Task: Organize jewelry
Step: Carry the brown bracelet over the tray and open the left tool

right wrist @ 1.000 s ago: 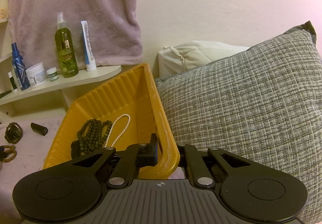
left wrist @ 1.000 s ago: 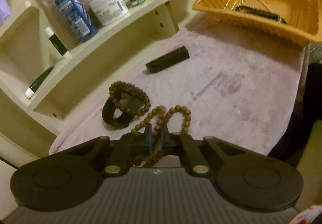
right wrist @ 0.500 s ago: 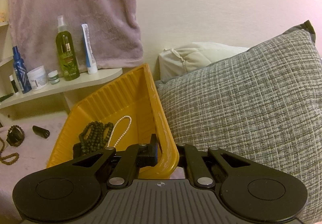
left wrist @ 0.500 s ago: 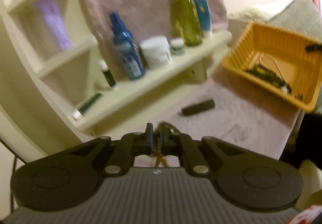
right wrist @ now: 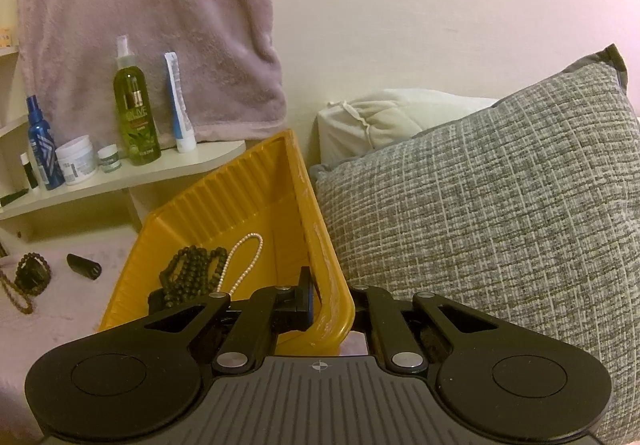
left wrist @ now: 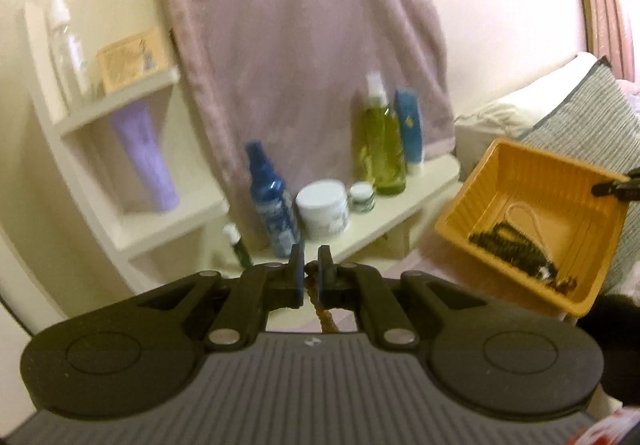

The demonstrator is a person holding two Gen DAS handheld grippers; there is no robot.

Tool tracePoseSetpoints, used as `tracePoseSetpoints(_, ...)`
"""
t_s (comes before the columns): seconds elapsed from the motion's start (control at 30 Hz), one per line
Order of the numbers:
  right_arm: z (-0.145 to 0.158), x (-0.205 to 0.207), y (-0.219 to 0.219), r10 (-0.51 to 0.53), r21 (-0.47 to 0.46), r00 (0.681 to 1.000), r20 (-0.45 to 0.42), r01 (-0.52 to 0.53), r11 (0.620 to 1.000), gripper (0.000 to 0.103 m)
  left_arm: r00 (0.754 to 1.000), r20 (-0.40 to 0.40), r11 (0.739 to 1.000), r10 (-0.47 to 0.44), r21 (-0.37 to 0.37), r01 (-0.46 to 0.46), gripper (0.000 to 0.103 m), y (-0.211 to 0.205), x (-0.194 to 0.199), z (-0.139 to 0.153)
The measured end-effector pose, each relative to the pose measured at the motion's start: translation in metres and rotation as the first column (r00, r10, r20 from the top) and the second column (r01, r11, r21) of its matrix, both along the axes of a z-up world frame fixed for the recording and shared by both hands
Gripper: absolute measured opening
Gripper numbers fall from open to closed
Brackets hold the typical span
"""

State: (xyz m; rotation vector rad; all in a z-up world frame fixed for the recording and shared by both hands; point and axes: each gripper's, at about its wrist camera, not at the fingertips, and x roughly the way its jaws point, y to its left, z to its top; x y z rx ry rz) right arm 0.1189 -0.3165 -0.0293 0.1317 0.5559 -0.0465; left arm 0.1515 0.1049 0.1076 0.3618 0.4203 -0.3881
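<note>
My left gripper (left wrist: 310,277) is shut on a brown wooden bead necklace (left wrist: 322,313) that hangs down between its fingers, lifted off the cloth. The necklace's lower loop shows at the left edge of the right wrist view (right wrist: 16,295). My right gripper (right wrist: 330,305) is shut on the rim of the orange tray (right wrist: 320,245), which it holds tilted. The tray (left wrist: 516,181) holds a dark bead strand (right wrist: 192,273) and a white pearl strand (right wrist: 244,261). A dark watch with a bead bracelet around it (right wrist: 34,271) lies on the pink cloth.
A small black case (right wrist: 84,266) lies on the pink cloth (right wrist: 60,309). White shelves carry a blue spray bottle (left wrist: 274,201), a white jar (left wrist: 323,209), a green bottle (left wrist: 382,145) and tubes. A mauve towel (left wrist: 304,45) hangs behind. A grey pillow (right wrist: 500,213) presses against the tray's right side.
My left gripper has risen from the cloth with the brown necklace and tilted up toward the shelves. My right gripper has kept its hold on the tray rim.
</note>
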Motion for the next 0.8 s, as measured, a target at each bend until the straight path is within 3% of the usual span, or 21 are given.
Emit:
tracePoseSetpoints(0.23,0.001,0.001,0.002,0.003,-0.001,1.0,0.008,-0.003,1.0,0.007,0.999,0.037,0.998,-0.04,-0.036,0.042,0.005,-0.025,0.002,0.028)
tracePoseSetpoints(0.43,0.001,0.0,0.002,0.003,0.001,1.0,0.014,-0.003,1.0,0.007,0.99,0.063,0.988,-0.127,-0.078,0.131,0.005,-0.059,0.007,0.045)
tracePoseSetpoints(0.8,0.002,0.0,0.002,0.005,0.001,1.0,0.015,-0.005,1.0,0.007,0.943,0.067,0.936,-0.326,-0.117,0.332,0.005,-0.149,0.02,0.052)
